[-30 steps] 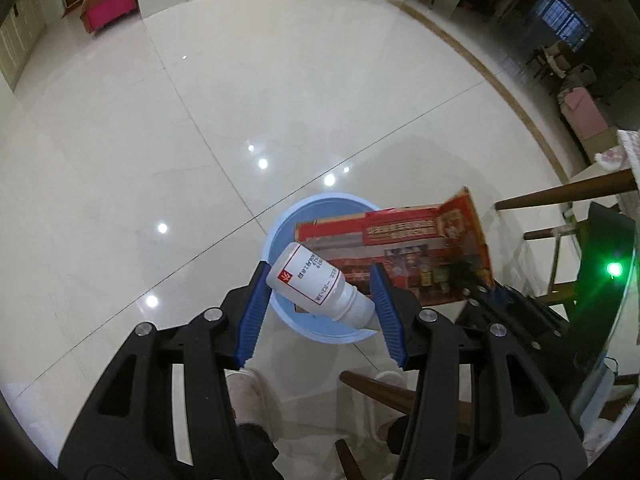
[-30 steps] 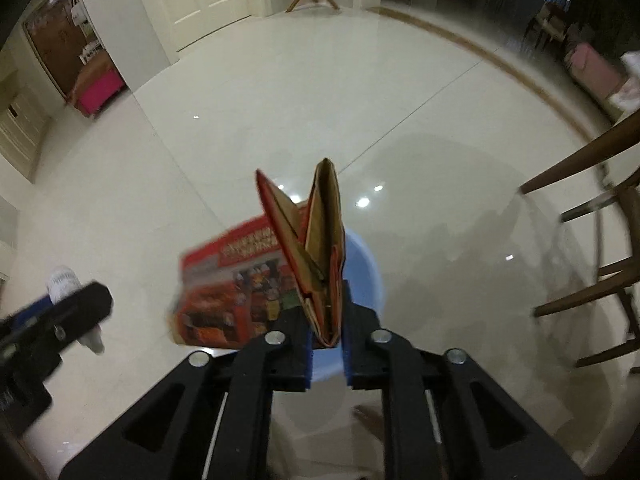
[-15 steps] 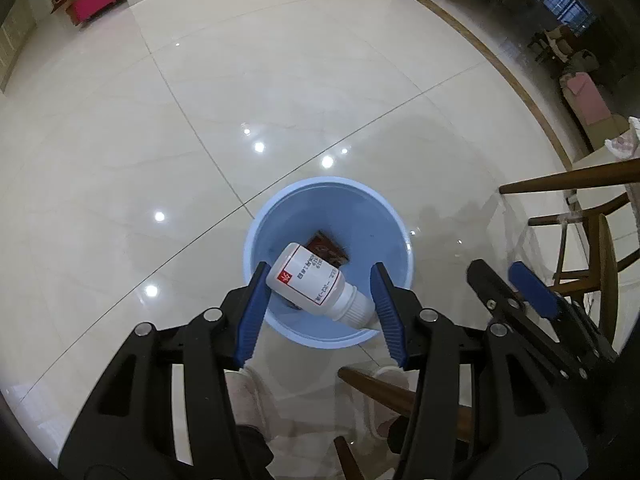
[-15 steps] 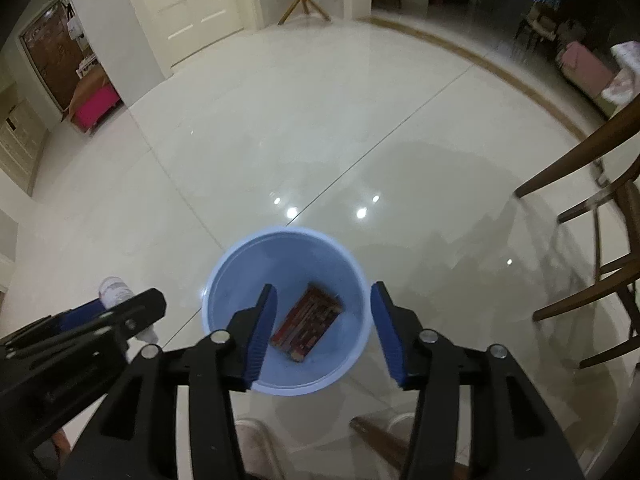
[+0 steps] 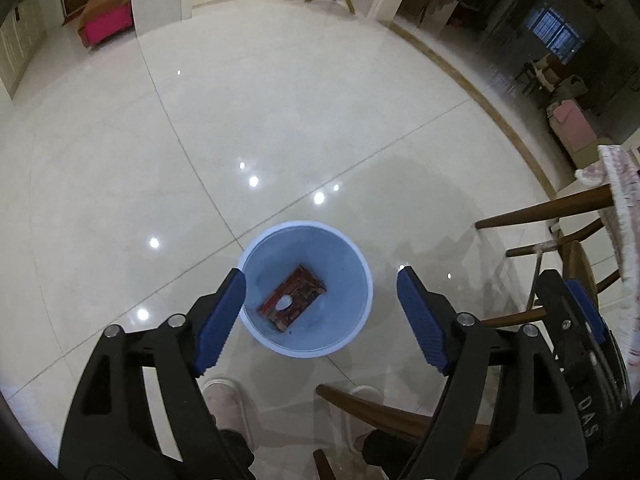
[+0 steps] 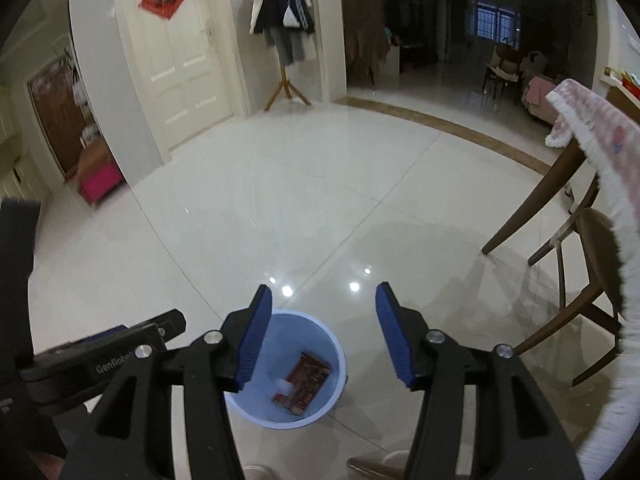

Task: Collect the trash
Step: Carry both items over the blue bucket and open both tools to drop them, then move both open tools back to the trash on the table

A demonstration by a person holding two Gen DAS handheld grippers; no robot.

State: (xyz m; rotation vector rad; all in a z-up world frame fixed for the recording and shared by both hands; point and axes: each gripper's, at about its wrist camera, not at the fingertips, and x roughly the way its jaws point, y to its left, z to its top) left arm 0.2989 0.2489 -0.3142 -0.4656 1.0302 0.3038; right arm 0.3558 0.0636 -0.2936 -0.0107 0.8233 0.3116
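Note:
A round blue bin (image 5: 352,276) (image 6: 332,364) stands on the pale tiled floor below both grippers. Inside it lies a flattened red carton (image 5: 304,288) (image 6: 310,376) with a small white bottle (image 5: 285,302) (image 6: 283,387) on top of it. My left gripper (image 5: 320,312) hovers above the bin, its jaws opening wide with nothing between them. My right gripper (image 6: 320,336) is higher, its jaws also opening and empty; the bin shows low between its blue pads (image 6: 392,340). The left gripper's black body (image 6: 100,360) appears at the left of the right wrist view.
Wooden chairs (image 5: 560,248) (image 6: 580,272) and a table with a pink-white cloth (image 6: 592,128) stand at the right. The person's slippered feet (image 5: 224,404) are just in front of the bin. A coat stand (image 6: 286,40), doors and a pink stool (image 6: 100,180) lie far back.
The right gripper let the red carton drop into the bin and rose. The left gripper then opened and the white bottle fell into the bin; both grippers moved up and away.

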